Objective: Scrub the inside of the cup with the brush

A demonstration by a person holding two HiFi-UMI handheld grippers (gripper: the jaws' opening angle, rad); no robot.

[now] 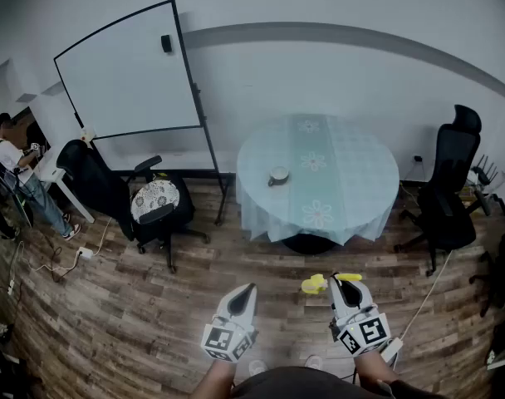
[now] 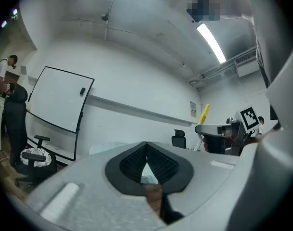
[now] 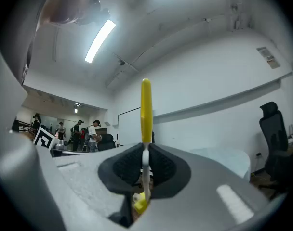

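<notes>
- Wood-plank floor all round, white walls, and in the middle a round table (image 1: 360,181) under a pale blue-green cloth with white flower prints and a greener band down its centre.
- On that table, left of its centre, sits the cup (image 1: 278,175). It is small, round and light-rimmed, and stands alone. From up here it is too small to tell what is inside.
- Left of the table stands a whiteboard (image 1: 128,69) on a dark frame, with one small dark block near the top edge of its face.
- Between whiteboard and table is a black office chair (image 1: 155,198) with a black-and-white patterned seat cushion.
- Right of the table is a tall black high-backed chair (image 1: 452,181).
- Far left of the table, past the whiteboard, a person (image 1: 16,177) in a white top stands by the wall.
- Both grippers hang on the near side of the table, over the floor and well short of the cloth's edge.
- Left gripper (image 1: 249,289): its own view shows the ribbed black pads meeting at the tips, so the jaws are closed and carry nothing.
- Right gripper (image 1: 339,281): the jaws are clamped on the brush (image 3: 146,105). They pinch its thin white stem, with the smooth yellow handle sticking out beyond the pads and a yellow lump showing below them.
- In the head view the brush shows as a yellow piece right at the right gripper's tip, well apart from the cup on the table.
</notes>
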